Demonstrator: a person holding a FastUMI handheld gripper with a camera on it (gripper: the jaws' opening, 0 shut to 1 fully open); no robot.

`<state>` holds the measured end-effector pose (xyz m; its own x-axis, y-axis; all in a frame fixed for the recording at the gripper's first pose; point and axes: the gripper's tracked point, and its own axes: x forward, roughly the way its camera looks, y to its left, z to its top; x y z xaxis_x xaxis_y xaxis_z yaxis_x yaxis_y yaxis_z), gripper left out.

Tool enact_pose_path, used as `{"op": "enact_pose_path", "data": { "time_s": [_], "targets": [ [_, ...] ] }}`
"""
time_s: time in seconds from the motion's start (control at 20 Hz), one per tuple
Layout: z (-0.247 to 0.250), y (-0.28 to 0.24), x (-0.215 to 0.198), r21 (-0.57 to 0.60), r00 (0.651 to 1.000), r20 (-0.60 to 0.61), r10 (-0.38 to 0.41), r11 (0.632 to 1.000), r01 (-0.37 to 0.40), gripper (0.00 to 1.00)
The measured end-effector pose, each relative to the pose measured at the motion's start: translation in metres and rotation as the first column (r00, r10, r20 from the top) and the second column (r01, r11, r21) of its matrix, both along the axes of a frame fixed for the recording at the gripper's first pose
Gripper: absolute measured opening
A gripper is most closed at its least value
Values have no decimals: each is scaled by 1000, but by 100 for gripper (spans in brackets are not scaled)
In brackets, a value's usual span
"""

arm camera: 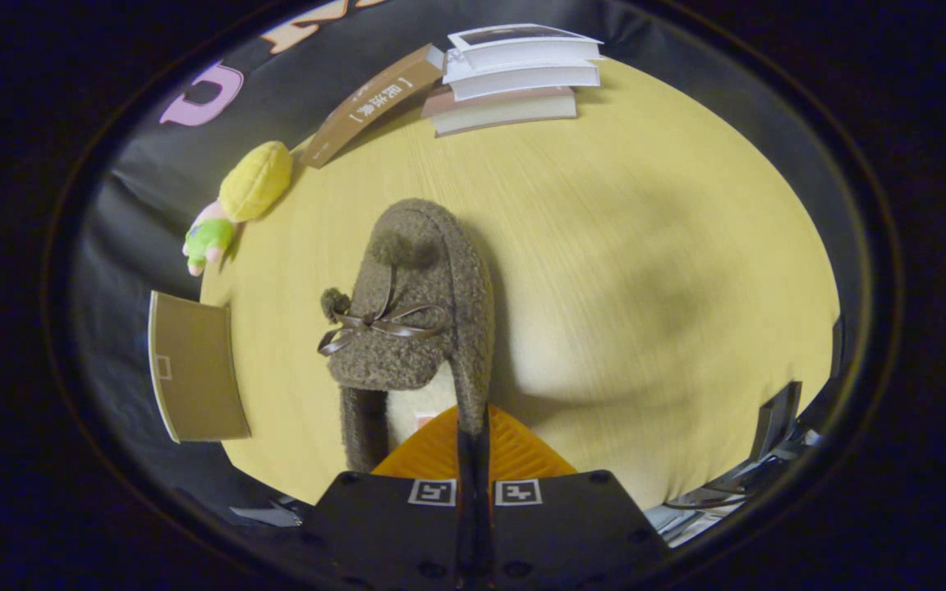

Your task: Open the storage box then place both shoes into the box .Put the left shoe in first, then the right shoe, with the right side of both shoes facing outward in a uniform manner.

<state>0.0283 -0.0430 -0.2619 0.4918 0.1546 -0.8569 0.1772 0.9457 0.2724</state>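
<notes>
While gripper point(473, 447) pinches heel rim of slipper point(411, 304), fingers nearly closed on it, slipper hangs over table point(645, 246); long axis runs straight ahead, toe away from gripper.

Handheld two-finger gripper point(473, 447): broad, flat, matte black body in two mirrored halves divided by a narrow central slot. One square black-and-white fiducial marker on the forward edge of each half. Small round screw holes at the outer corners and near the slot. Ribbed finger pads point(514, 451) fan forward.
</notes>
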Motion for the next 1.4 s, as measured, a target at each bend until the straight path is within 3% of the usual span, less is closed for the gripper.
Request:
{"op": "enact_pose_path", "data": {
  "time_s": [0.25, 0.5, 0.95, 1.2, 1.4],
  "targets": [
    [46, 48, 0, 75, 996, 88, 28, 997, -34, 3],
    [93, 139, -10, 171, 982, 150, 116, 975, -141, 3],
    [163, 351, -17, 331, 913, 229, 339, 854, -400, 3],
    [144, 453, -9, 341, 877, 218, 429, 808, -480, 3],
    [117, 487, -9, 312, 884, 154, 441, 827, -467, 3]
  ]
}}
